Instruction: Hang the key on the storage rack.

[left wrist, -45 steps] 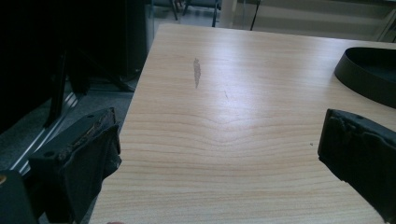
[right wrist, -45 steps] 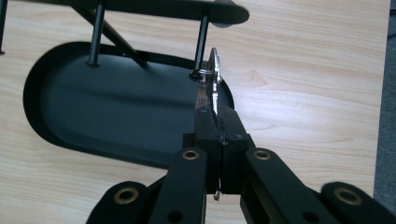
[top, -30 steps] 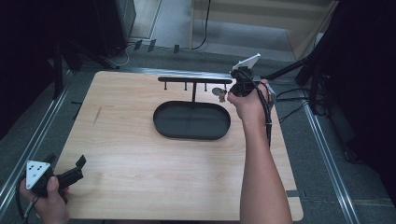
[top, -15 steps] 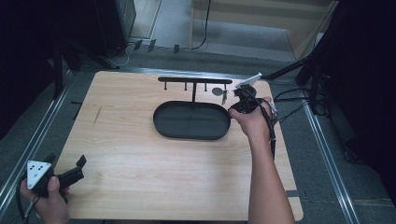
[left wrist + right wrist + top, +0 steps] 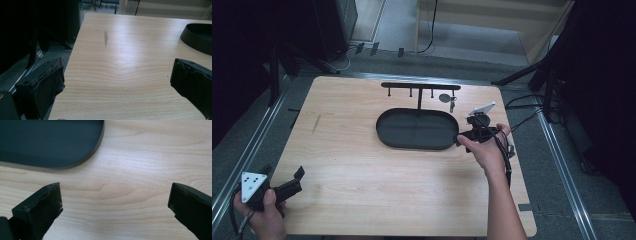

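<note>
Black tray [image 5: 417,129] just beside right gripper [image 5: 464,136], jaws wide, empty; left gripper [image 5: 287,185] w/ jaws wide too.

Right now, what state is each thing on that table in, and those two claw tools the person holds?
Left gripper: open, holding nothing, at the table's near left corner.
Right gripper: open, holding nothing, low over bare wood beside the tray.
Black oval tray: flat on the table, looks empty.
Key rack: upright behind the tray.
Keys: hanging from the rack's right end.
</note>
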